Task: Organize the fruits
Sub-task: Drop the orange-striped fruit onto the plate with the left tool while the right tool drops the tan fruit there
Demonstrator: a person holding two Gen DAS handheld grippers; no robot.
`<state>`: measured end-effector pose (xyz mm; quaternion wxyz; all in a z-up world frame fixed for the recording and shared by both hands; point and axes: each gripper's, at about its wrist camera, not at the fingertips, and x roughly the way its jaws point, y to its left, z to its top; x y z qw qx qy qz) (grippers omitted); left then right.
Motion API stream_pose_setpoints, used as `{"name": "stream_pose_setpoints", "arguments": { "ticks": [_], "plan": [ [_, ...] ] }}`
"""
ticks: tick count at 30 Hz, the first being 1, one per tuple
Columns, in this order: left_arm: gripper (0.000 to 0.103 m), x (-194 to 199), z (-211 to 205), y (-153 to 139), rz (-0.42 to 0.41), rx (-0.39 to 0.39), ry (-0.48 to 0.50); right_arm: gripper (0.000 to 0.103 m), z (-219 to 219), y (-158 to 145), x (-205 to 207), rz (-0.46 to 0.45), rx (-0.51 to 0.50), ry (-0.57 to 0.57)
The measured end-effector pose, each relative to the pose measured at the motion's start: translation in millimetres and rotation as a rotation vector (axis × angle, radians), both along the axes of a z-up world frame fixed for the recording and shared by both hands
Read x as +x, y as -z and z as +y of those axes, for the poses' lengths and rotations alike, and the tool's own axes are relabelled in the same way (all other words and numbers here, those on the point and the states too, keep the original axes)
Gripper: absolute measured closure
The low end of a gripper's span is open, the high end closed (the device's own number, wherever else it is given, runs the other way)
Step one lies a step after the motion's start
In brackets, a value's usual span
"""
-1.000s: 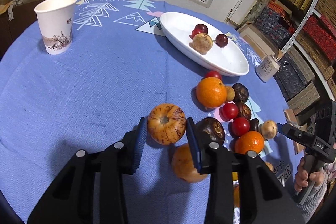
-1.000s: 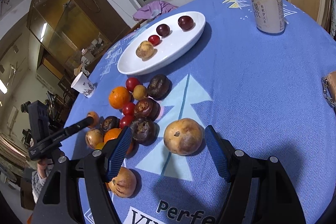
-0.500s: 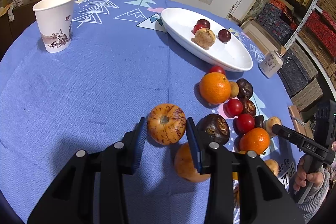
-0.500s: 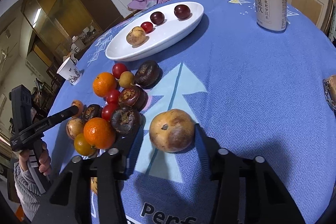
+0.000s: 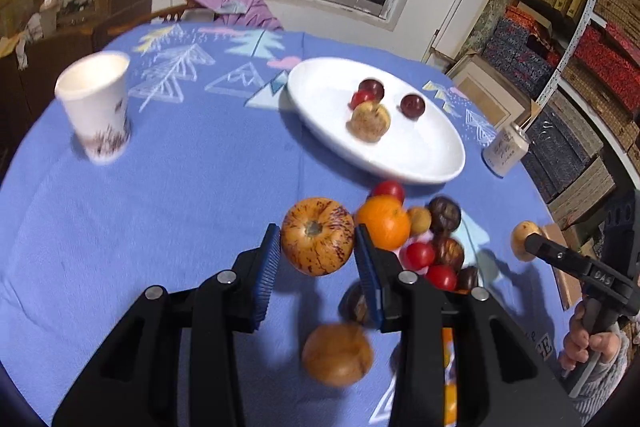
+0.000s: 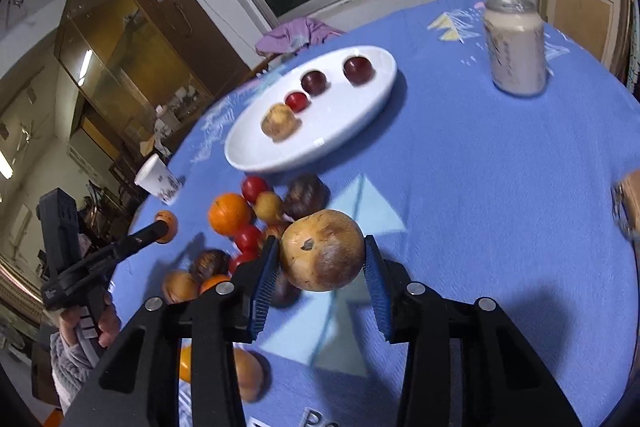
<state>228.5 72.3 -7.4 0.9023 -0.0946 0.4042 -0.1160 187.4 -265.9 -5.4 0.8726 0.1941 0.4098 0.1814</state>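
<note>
Now the left gripper (image 5: 316, 251) clamps a speckled orange fruit (image 5: 317, 235), its stem dimple turned toward the camera. The right gripper (image 6: 322, 265), whose jaws have just been closing, squeezes a round brown fruit (image 6: 322, 250) above the blue tablecloth (image 6: 500, 187); its dark scar faces the lens. The white plate (image 6: 360, 107) carries four fruits. The fruit pile (image 5: 416, 239) is blurred and partly hidden behind the fingers.

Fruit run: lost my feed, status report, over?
Left gripper clamps speckled fruit. Right gripper clamps brown fruit. White plate path clear.
</note>
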Motion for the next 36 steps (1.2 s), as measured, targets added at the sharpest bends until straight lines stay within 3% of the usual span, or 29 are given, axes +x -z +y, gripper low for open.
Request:
{"name": "stream_pose_setpoints", "arguments": {
  "ticks": [7, 17, 18, 21, 28, 36],
  "plan": [
    [0.066, 53.8, -42.9, -25.9, -0.042, 0.016, 0.019, 0.060, 28.4, -19.2, 63.3, 0.002, -0.001, -0.005],
    [0.065, 106.8, -64.6, -9.7, -0.030, 0.020, 0.040, 0.058, 49.8, 11.9, 122.2, 0.032, -0.043, 0.019],
    [0.064, 109.2, -64.6, -7.3, -0.027, 0.021, 0.040, 0.058, 46.7, 13.0, 123.0, 0.025, -0.045, 0.033],
    [0.046, 114.0, -63.5, 0.5, -0.022, 0.023, 0.038, 0.048, 34.4, 12.6, 126.3, 0.014, -0.020, 0.066],
    [0.046, 111.2, -49.2, -8.8, -0.031, -0.008, 0.015, 0.048, 24.4, 1.7, 112.3, 0.001, -0.005, 0.072],
    [0.042, 81.5, -40.0, -37.3, -0.077, -0.029, -0.005, 0.043, 27.5, -12.4, 73.6, -0.036, -0.013, 0.030]
  ]
}}
